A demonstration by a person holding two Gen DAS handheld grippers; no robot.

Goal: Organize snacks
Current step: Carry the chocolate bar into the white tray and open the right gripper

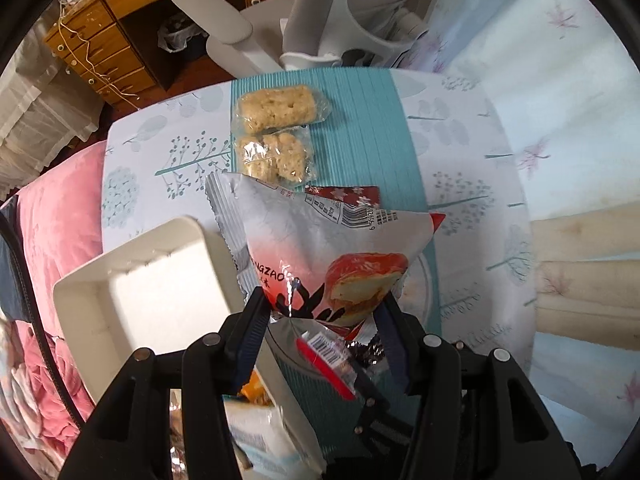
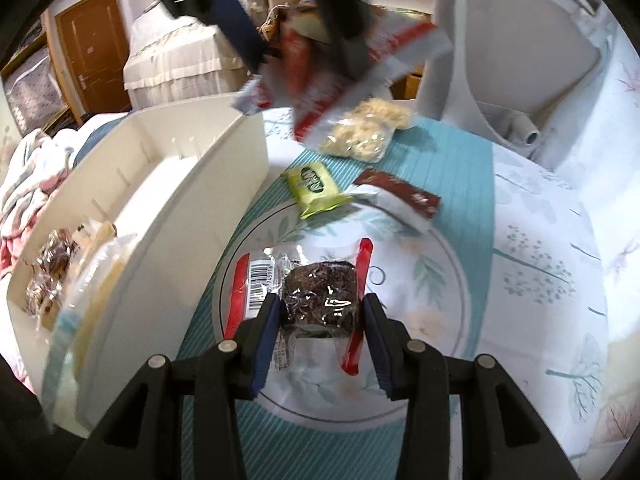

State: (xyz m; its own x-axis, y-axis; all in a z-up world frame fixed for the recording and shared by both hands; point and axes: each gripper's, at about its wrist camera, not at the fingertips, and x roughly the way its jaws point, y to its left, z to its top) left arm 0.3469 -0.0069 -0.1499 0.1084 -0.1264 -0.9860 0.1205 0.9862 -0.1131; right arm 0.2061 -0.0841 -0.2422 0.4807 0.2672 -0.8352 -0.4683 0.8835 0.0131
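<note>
while the left gripper (image 1: 320, 304) clamps a red-and-silver snack bag (image 1: 320, 240) hanging lengthwise above the teal mat (image 1: 360, 128), right gripper (image 2: 320, 312) pinching a dark wrapped cake (image 2: 320, 292) over the plate (image 2: 440, 280), white organizer box (image 2: 180, 184) left, white chair (image 2: 500, 60) far.

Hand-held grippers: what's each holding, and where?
Left hand-held gripper: red-and-white snack bag, pinched at its bottom edge. Right hand-held gripper: clear-wrapped dark cake, clamped across its sides.
</note>
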